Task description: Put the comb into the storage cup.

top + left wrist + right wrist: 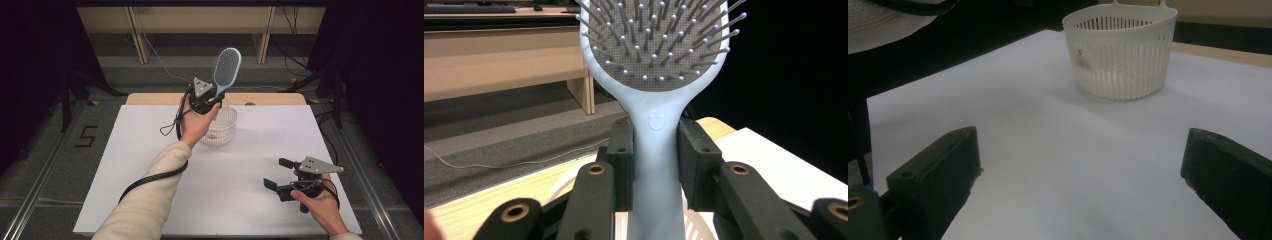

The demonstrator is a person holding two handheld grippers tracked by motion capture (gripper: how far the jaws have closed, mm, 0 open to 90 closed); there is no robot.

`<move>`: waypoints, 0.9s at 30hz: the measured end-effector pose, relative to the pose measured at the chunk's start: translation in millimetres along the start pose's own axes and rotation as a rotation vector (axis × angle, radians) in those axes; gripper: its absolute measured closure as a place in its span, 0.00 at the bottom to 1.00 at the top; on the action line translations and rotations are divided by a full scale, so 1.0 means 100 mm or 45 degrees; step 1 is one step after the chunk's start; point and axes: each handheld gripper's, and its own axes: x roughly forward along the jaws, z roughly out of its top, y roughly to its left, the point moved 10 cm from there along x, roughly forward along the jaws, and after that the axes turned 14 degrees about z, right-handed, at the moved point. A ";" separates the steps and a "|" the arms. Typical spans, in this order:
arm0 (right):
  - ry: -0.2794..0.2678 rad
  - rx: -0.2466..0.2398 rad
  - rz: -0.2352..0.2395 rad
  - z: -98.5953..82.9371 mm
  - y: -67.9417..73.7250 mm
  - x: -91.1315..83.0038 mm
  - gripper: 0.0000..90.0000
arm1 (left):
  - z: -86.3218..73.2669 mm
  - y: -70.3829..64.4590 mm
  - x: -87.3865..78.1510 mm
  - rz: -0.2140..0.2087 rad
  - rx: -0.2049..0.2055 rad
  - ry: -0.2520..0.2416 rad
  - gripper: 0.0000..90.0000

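A pale blue hairbrush (226, 70) stands upright in the air, bristle head up, with my left gripper (214, 98) shut on its handle. In the left gripper view the two black jaws clamp the hairbrush (657, 135) on both sides of its neck, and the left gripper (655, 150) sits above a white slotted basket (696, 227). That basket (226, 125) stands on the white table, right below and beside the held brush. My right gripper (279, 173) hovers low at the table's near right, open, with nothing between its jaws. The right gripper (1078, 175) faces the basket (1120, 55).
A white sheet (150, 165) covers the table, with a wooden strip (150, 98) showing along its far edge. Wooden furniture legs (137, 35) and cables (165, 65) lie on the floor beyond. A person's cream sleeve (145, 200) reaches in from the bottom left.
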 end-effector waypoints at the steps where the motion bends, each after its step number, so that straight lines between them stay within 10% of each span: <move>1: -0.002 0.000 0.002 0.00 0.00 0.00 0.04 | -0.01 -0.01 0.00 -0.002 0.000 0.000 0.77; 27: -0.008 0.003 -0.001 0.01 0.00 -0.01 0.04 | -0.01 -0.05 0.08 -0.008 -0.004 0.002 0.77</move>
